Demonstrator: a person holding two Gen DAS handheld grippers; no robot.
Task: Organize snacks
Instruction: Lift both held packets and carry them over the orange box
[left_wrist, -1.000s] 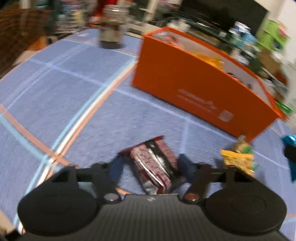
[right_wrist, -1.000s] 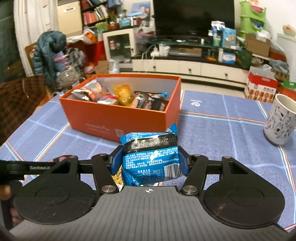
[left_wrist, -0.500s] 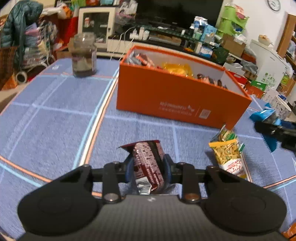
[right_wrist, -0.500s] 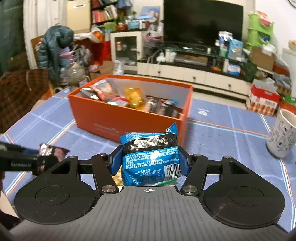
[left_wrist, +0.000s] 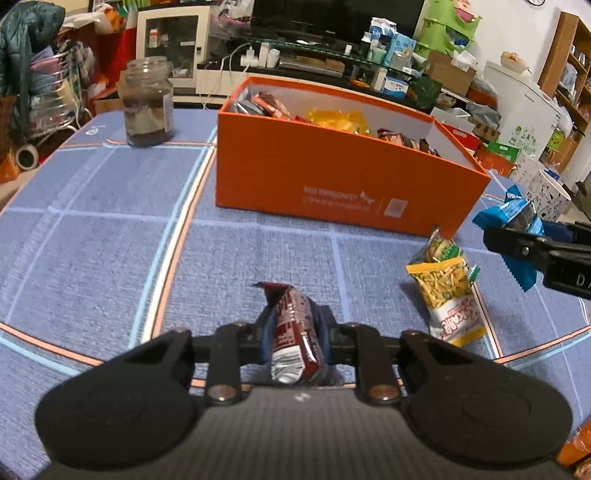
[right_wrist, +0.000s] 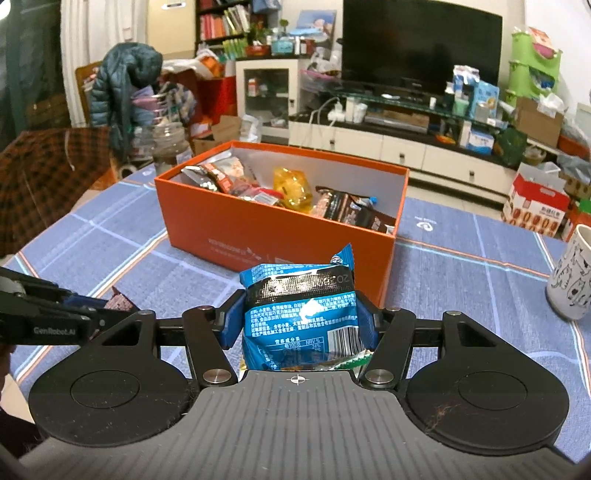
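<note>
Left wrist view: left hand-held gripper (left_wrist: 293, 332) pinches a maroon snack packet (left_wrist: 293, 328) at 6 o'clock; right hand-held gripper (right_wrist: 299, 319) clamps a blue snack packet (right_wrist: 301, 314); orange box (left_wrist: 332, 177) at 12 o'clock.

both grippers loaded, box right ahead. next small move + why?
Probably carry the right gripper forward over the orange box and release there. It is shut on the blue packet, the box is open-topped with free room at its right end, and its near wall sits just ahead. The left gripper, shut on the dark red packet, can follow.
</note>
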